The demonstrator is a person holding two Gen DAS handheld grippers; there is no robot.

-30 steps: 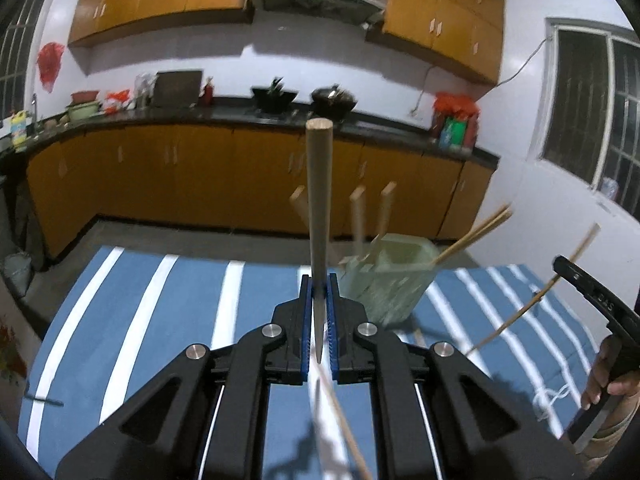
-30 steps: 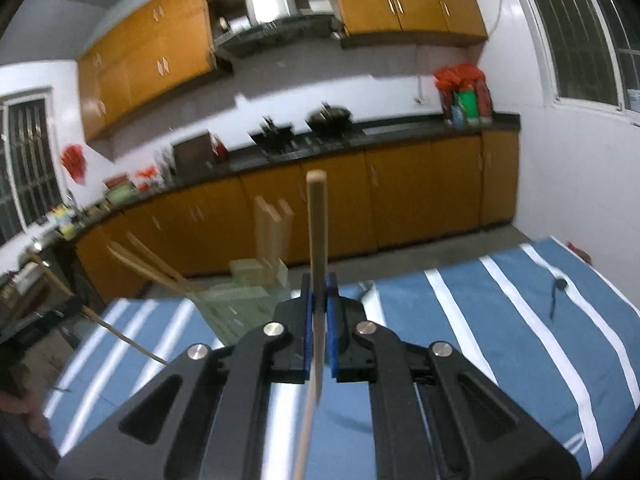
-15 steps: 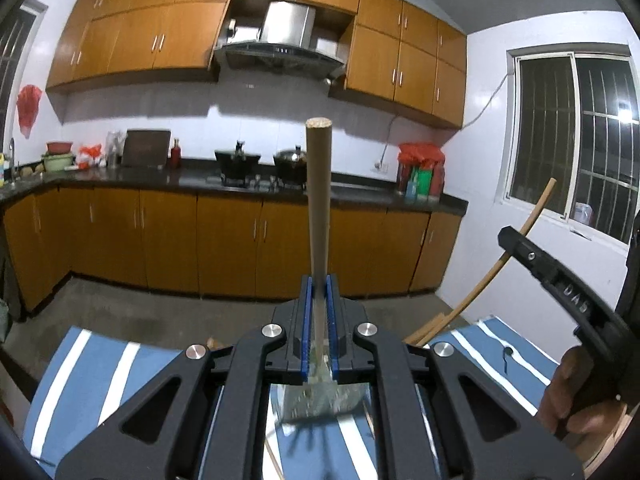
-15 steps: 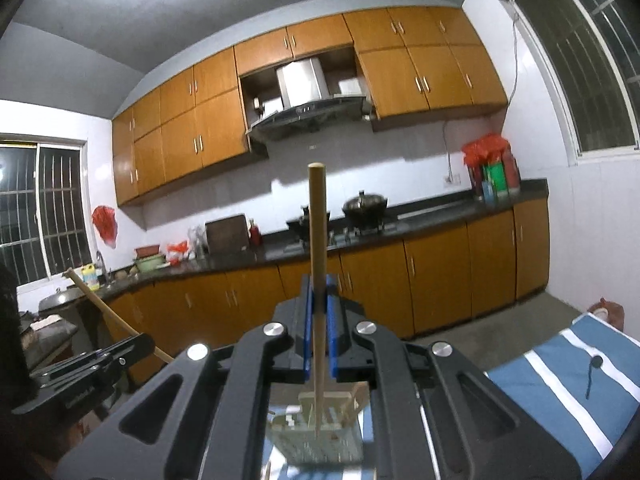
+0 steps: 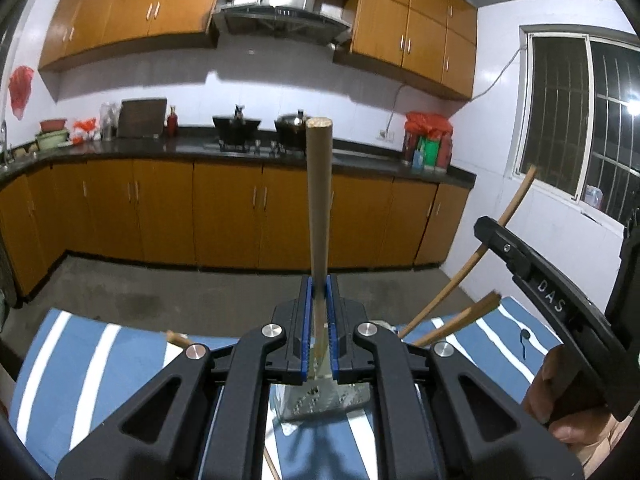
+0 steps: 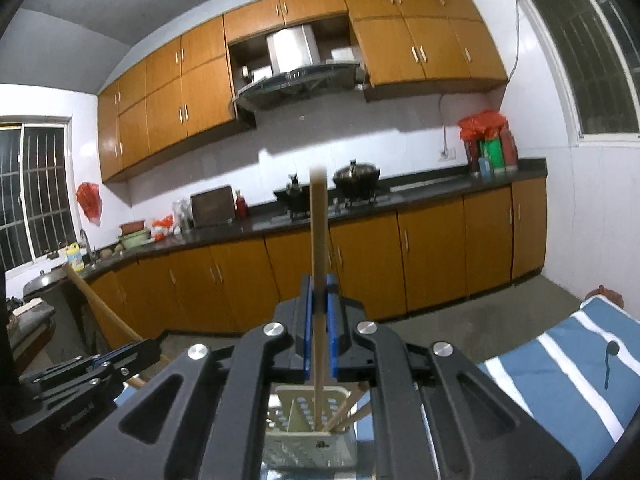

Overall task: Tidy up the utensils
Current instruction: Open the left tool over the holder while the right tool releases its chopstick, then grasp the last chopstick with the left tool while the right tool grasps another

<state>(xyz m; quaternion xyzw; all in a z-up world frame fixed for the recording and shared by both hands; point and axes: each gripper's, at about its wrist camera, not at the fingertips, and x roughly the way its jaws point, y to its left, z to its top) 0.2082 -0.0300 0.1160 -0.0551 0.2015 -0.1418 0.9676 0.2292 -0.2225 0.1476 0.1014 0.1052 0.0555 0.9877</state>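
My left gripper [image 5: 319,300] is shut on a thick wooden utensil handle [image 5: 319,200] that points up, with its lower end above the pale green perforated utensil holder [image 5: 320,402]. My right gripper [image 6: 319,300] is shut on a thin wooden stick [image 6: 319,248] whose lower end reaches into the same holder [image 6: 308,446]. Other wooden sticks [image 6: 348,410] lean in the holder. The right gripper also shows at the right of the left wrist view [image 5: 532,276], and its stick [image 5: 472,256] slants up there.
The holder stands on a blue cloth with white stripes [image 5: 96,356]. A small black object [image 6: 610,354] lies on the cloth at the right. Kitchen cabinets [image 5: 224,208] and a counter stand beyond the floor.
Both grippers have come in over the holder from farther back, and both wrist views have tilted up. The right stick's lower end now sits inside the holder.
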